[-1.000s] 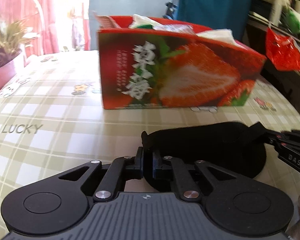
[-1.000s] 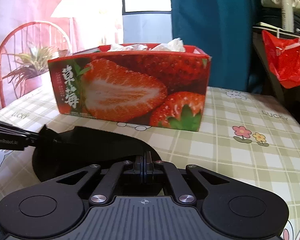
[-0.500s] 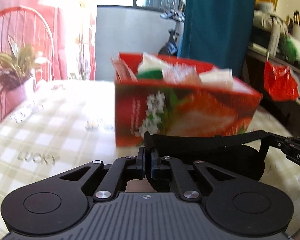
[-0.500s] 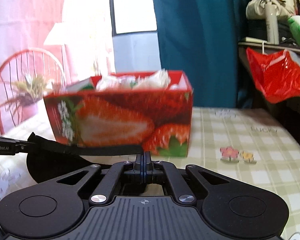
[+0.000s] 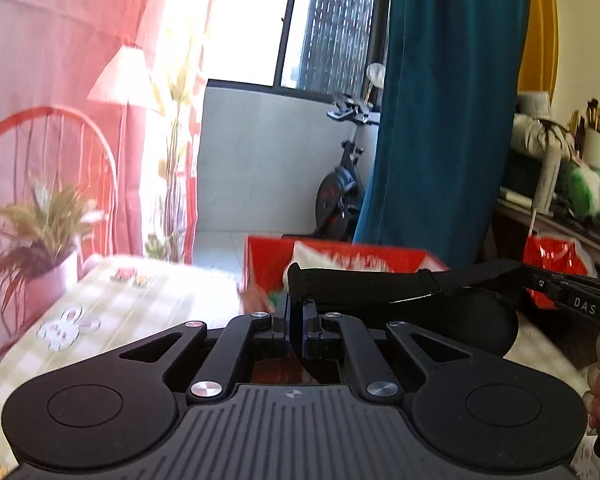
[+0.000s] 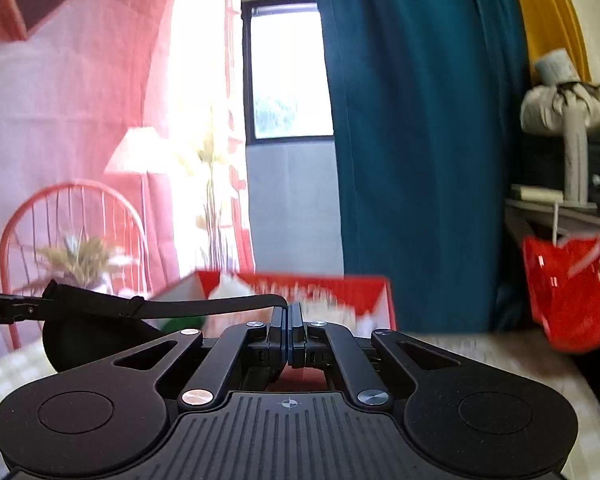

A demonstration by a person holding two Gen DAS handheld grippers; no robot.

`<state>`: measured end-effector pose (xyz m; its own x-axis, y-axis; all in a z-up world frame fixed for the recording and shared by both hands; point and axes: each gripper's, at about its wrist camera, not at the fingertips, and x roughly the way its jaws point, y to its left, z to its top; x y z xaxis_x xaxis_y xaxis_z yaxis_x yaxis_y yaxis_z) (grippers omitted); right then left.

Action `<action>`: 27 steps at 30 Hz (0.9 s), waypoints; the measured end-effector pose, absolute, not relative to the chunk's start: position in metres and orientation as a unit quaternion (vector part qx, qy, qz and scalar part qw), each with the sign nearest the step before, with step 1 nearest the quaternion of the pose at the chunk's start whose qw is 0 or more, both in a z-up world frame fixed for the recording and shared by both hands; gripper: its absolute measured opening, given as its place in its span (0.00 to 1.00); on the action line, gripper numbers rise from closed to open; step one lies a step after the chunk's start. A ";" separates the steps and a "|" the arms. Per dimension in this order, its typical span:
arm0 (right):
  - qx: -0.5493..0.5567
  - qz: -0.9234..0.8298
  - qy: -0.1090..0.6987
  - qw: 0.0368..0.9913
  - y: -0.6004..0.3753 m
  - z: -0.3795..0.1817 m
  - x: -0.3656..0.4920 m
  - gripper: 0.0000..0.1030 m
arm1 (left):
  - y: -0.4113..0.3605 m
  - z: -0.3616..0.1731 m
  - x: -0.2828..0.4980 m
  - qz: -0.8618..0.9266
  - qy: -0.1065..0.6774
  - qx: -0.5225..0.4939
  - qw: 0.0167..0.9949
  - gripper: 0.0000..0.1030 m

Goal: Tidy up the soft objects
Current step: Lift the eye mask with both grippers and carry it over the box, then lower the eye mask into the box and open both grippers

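A black soft item with an elastic strap (image 5: 380,286) and a hanging round black pad (image 5: 476,320) is stretched between both grippers, above the table. My left gripper (image 5: 297,312) is shut on one end of the strap. My right gripper (image 6: 291,322) is shut on the other end, with the strap (image 6: 204,305) and pad (image 6: 84,344) running left to the other gripper's fingers. A red strawberry-print box (image 5: 340,264) with white and green soft things inside stands on the table behind it, also in the right wrist view (image 6: 324,292).
The checked tablecloth (image 5: 148,312) lies below. A potted plant (image 5: 48,240) and a red chair (image 6: 72,224) are at the left. A teal curtain (image 5: 440,120) hangs behind the box. A red plastic bag (image 6: 568,284) and a cluttered shelf are at the right.
Both grippers have lifted the black item off the table, its strap pulled taut between them. The views have tilted up, so the box now sits low in the frames.
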<state>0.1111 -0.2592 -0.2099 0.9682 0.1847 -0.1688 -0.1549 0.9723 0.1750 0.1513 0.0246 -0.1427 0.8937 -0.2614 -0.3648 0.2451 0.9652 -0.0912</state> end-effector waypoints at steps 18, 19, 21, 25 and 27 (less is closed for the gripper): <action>0.019 0.047 0.153 0.987 -0.253 -0.205 0.254 0.01 | -0.023 -0.161 0.317 -0.138 0.288 -0.002 0.948 0.06; 0.026 0.051 0.167 0.984 -0.254 -0.212 0.258 0.01 | -0.024 -0.167 0.321 -0.137 0.299 -0.004 0.944 0.06; 0.032 0.053 0.188 0.980 -0.253 -0.224 0.262 0.02 | -0.024 -0.177 0.327 -0.139 0.318 -0.013 0.938 0.06; 0.031 0.058 0.222 0.973 -0.251 -0.241 0.270 0.03 | -0.024 -0.190 0.330 -0.162 0.340 -0.011 0.926 0.07; 0.039 0.065 0.235 0.969 -0.249 -0.247 0.272 0.06 | -0.024 -0.191 0.330 -0.164 0.338 -0.004 0.927 0.07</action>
